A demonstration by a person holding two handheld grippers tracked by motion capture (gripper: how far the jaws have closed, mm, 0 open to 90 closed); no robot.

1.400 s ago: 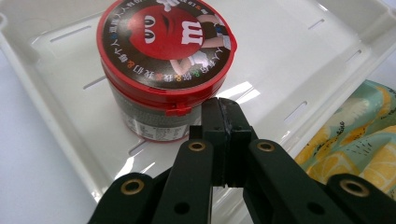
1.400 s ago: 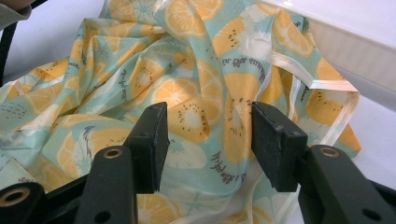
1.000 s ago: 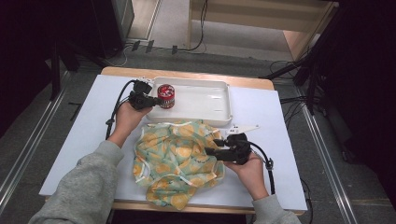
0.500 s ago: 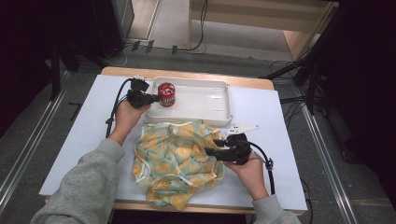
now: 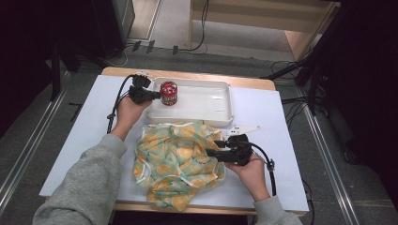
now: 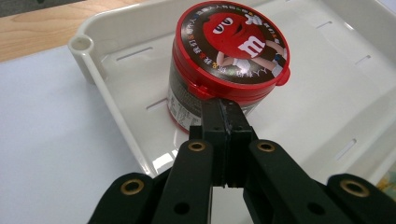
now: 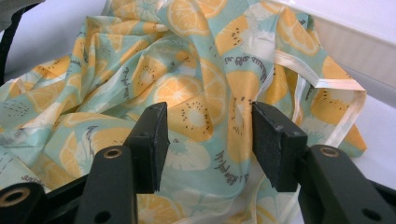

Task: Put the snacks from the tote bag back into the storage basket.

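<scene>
Standing upright in the white tray (image 6: pixel 116 121), the red-lidded candy jar (image 6: pixel 224 70) shows a cartoon face on top and sits just in front of the left gripper (image 6: pixel 224 116), whose jaws are fully closed on nothing. The right gripper (image 7: pixel 208 140) is half open, with the orange-print cloth (image 7: pixel 196 93) loose between its jaws.

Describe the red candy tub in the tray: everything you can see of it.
The candy tub is a short round container with a red snap lid printed with a red cartoon candy face, a white "m" and a dark ring of small text; its side carries a dark label. It stands upright, lid closed, in the left end of the white tray. The left gripper, jaws shut, is right against its side below the lid rim.
</scene>
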